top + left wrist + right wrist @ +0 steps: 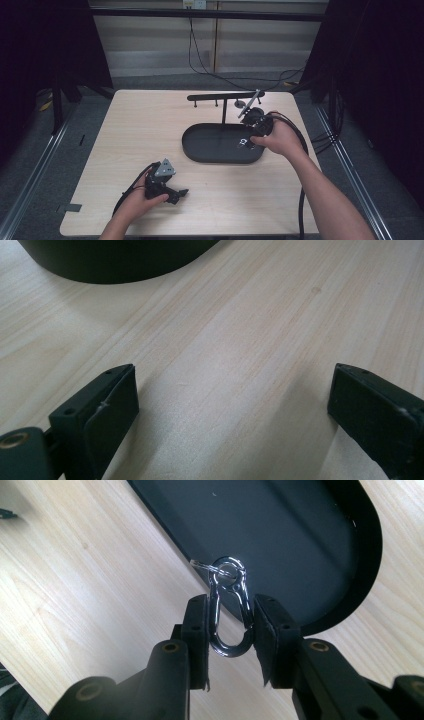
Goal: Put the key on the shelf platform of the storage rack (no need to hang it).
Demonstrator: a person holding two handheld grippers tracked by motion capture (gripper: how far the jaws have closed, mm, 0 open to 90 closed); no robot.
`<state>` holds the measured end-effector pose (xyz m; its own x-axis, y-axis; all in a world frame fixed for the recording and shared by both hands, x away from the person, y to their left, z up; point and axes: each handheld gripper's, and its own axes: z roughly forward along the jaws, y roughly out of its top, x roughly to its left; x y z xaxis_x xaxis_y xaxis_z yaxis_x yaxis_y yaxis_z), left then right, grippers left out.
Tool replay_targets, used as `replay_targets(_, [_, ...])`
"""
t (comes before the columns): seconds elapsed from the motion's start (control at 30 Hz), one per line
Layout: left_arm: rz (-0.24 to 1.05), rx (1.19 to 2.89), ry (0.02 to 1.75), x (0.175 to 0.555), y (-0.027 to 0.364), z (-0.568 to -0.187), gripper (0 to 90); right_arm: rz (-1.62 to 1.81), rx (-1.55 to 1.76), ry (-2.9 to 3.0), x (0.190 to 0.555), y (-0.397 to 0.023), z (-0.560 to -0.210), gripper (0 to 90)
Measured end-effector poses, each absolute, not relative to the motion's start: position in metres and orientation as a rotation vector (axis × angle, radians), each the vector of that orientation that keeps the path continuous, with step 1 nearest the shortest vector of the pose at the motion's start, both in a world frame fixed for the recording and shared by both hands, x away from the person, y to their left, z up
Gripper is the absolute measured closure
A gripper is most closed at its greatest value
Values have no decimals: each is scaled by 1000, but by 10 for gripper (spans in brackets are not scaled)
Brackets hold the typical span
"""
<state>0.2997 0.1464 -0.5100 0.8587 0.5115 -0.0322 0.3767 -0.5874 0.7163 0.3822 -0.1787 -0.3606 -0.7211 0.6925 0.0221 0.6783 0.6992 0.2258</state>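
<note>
Carabiner work is what we have in hand, and we go from the biggest thing down. Our tabletop is pale wood with plenty of bare room on its left half and along the near edge. On its right half lies a black oval tray, its long axis running left to right, and from its far side rises a black stand with a horizontal bar above it. In the high view that bar lies beyond and a little left of our right hand, so we judge that any lift toward it would go up and away from us, over the tray's far rim.

Our right tongs hover over the tray's right end, near its rounded rim. They are pinching the silver carabiner across its two long sides, one pad on each. The clip's long axis points straight out along the tongs, its curved end back between the pads and its narrow end forward. A small ring hangs at that forward end, above the tray floor; we cannot tell whether it touches.

Our left tongs rest low over the bare tabletop at the near left, spread wide with nothing between them. They lie well apart from the clip, with the tray's near rim ahead of them. The right hand is plainly the nearer one.
</note>
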Motion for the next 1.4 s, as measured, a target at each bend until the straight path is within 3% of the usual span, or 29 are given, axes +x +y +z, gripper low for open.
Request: replay_targets(1.4, [225,2270,631,299,146,-510,51,308,1200,2819,416,-166,-390,687])
